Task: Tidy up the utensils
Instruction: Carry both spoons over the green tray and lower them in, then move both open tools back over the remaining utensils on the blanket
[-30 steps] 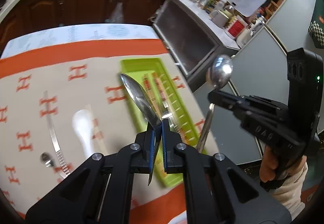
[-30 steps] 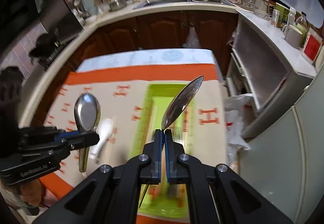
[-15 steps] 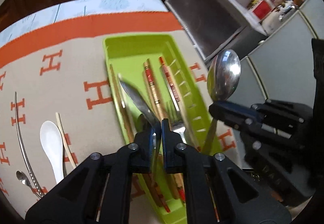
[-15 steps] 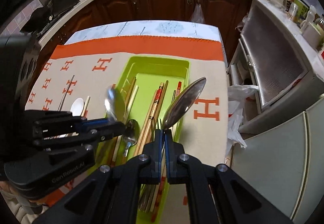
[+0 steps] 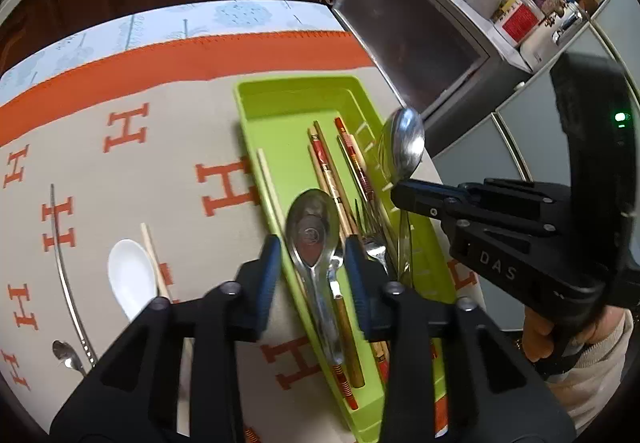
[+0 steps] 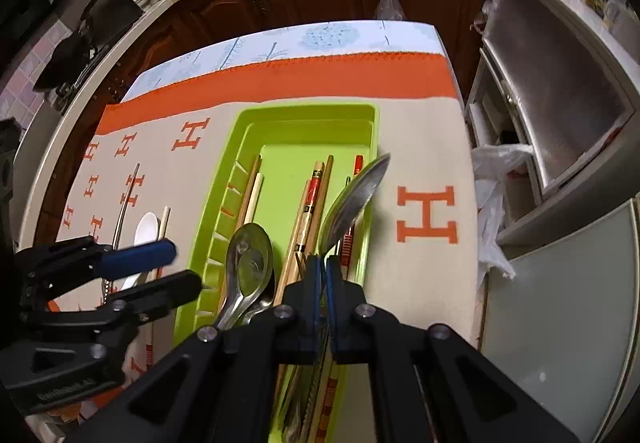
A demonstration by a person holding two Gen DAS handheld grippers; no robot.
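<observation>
Released since half a second ago, one metal spoon lies in the green tray between the left gripper's wide-spread jaws. At 2 o'clock, the right gripper pinches another spoon. Only the left view shows a sleeve.

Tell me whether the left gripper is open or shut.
Open. The left gripper has its blue fingers spread wide, the metal spoon lying loose between them in the green tray.
</observation>
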